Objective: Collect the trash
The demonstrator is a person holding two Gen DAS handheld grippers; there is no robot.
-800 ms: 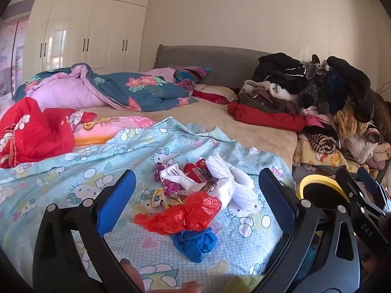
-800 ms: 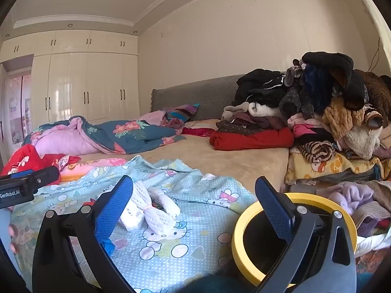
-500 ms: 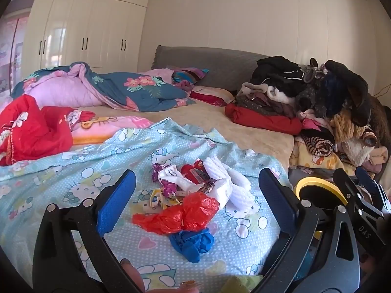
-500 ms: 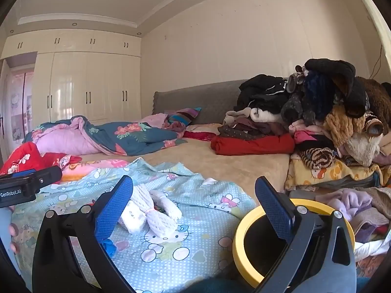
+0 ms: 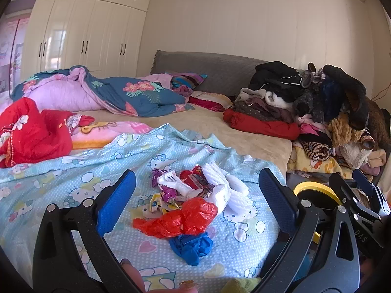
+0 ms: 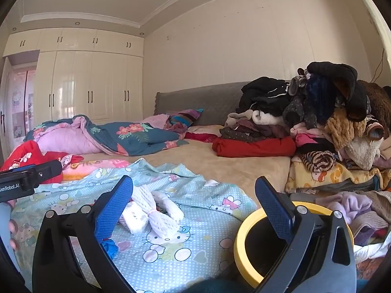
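Fingers (image 5: 117,202) of both grippers wide apart, empty | trash pile (image 5: 188,202) uncollected on sheet (image 5: 73,178) | bin (image 6: 246,249) waiting

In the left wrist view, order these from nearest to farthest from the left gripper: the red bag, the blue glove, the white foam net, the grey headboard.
1. Blue glove, lowest, between the jaws.
2. Red bag, just behind it.
3. White foam net, behind and to the right.
4. Grey headboard, at the bed's far end.

Both wrist views looked low across bed (image 5: 220,127) toward headboard (image 6: 202,102); left nearer trash pile (image 5: 193,202); both shared pile, yellow-rimmed bin (image 6: 246,249).
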